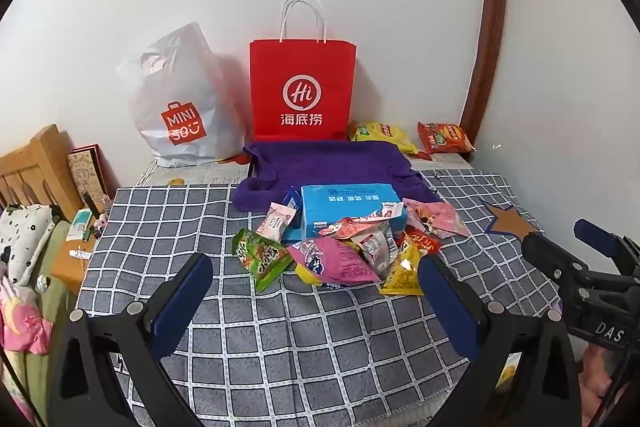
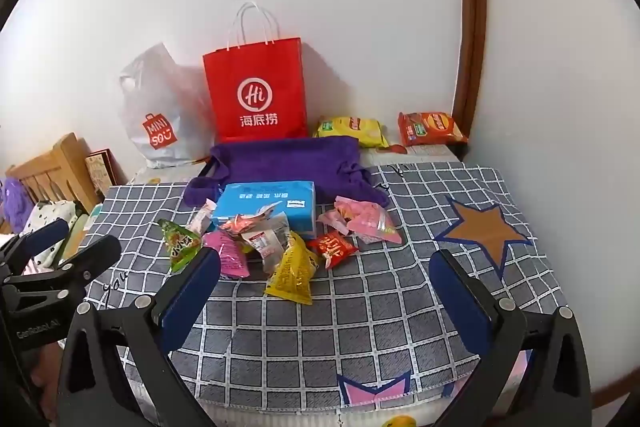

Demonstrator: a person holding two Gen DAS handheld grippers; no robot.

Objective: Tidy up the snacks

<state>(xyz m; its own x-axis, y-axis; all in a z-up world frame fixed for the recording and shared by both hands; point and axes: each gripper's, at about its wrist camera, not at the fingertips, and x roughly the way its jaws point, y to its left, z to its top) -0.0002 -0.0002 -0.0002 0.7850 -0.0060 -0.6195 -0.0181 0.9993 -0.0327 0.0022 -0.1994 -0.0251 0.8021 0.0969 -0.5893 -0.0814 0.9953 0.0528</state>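
We hold the left gripper [image 1: 316, 291] and right gripper [image 2: 326, 287] spread wide and empty before a loose snack pile [image 2: 280, 247] at 12 o'clock, against the blue tissue pack [image 2: 266, 203], so we judge sorting unstarted, 2 chip bags [image 2: 432, 129] apart at 1 o'clock.

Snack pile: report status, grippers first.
Left gripper and right gripper both open, empty, short of the pile. Snack pile loose on the checked cloth, against the blue box. Nothing in the way.
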